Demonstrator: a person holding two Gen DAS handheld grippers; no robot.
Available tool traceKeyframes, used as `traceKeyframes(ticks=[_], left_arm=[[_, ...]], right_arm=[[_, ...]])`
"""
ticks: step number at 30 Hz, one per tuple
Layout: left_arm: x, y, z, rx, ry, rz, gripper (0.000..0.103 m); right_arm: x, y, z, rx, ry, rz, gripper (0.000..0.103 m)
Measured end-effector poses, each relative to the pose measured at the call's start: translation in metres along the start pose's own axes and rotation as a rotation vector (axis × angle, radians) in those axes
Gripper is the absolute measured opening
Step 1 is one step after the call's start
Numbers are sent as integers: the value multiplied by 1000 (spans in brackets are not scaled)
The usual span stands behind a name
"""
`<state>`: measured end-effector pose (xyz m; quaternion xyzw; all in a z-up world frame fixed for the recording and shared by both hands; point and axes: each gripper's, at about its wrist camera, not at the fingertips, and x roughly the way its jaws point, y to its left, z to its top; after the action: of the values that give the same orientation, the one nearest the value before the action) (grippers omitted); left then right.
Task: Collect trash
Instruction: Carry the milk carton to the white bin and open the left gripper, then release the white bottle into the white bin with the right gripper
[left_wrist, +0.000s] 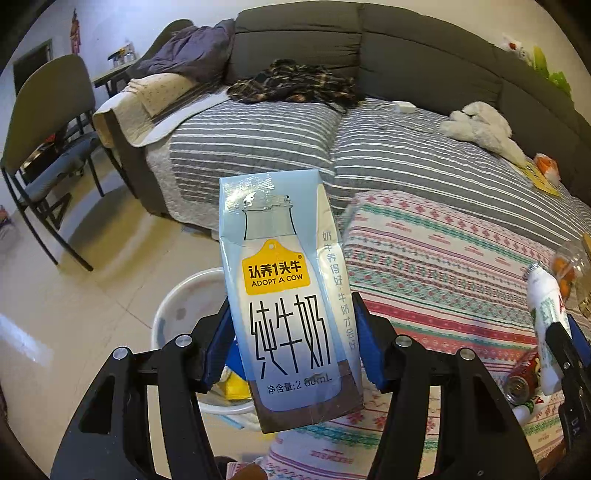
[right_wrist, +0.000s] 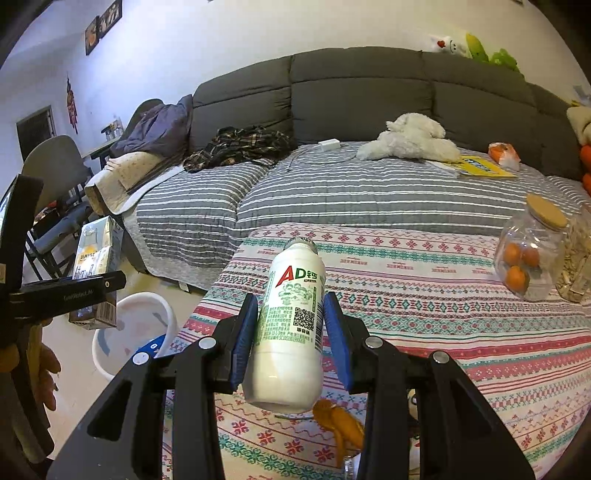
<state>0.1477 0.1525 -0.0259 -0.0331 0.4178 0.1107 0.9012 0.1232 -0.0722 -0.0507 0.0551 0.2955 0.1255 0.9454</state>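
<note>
- Left wrist view: the left claw (left_wrist: 291, 343) pinches a pale blue rectangular milk carton (left_wrist: 286, 291) low on its body, blue pads flat against both narrow sides. The carton stands nearly upright, leaning slightly, above the edge where the patterned tablecloth-covered counter (left_wrist: 443, 266) meets the floor. A white round plastic bin (left_wrist: 177, 310) sits on the floor below and to the left, with some scraps already inside.
- To drop the carton well, I would carry it left until it hangs squarely over the bin's opening, then spread the claw; releasing now risks clipping the rim.
- A red crushed drink can (left_wrist: 522, 376) lies on the counter at the right, seemingly trash still to collect.
- Right wrist view: the right claw (right_wrist: 290, 332) grips a white plastic drink bottle with green and red print (right_wrist: 291, 317) around its middle, held over the counter. The bin lies well to the left, so this bottle should wait until the left claw clears it.
- Orange peel (right_wrist: 343, 424) lies on the counter below the bottle.
</note>
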Motion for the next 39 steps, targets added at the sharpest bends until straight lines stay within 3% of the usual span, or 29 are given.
traceKeyframes(ticks=[9,12,19,24,31,34,35,36,38,39], left_arm=[[11,40,9,-65,13,70,58],[11,51,10,-91,12,92,68],[3,79,15,-133,-13,116,77],[-8,103,20,-204,-40,111,77],[-30,123,26,-251,-129,178,77],[-35,134,27,-276,-141,181,78],[-36,138,27,-284,-142,180,77],[-38,140,27,-292,-144,180,78],[-39,145,27,-304,-145,180,78],[-39,146,27,-306,-145,178,78]], right_arm=[[2,20,-5,-32,8,17,37],[5,29,-6,-43,11,25,37],[18,63,-7,-80,25,60,37],[40,101,-11,-71,48,127,37],[72,160,-10,-79,69,212,37],[79,185,-10,-107,86,287,38],[82,192,-11,-123,102,302,40],[85,198,-12,-142,116,298,56],[84,205,-15,-150,95,263,74],[83,203,-16,-140,84,255,74]])
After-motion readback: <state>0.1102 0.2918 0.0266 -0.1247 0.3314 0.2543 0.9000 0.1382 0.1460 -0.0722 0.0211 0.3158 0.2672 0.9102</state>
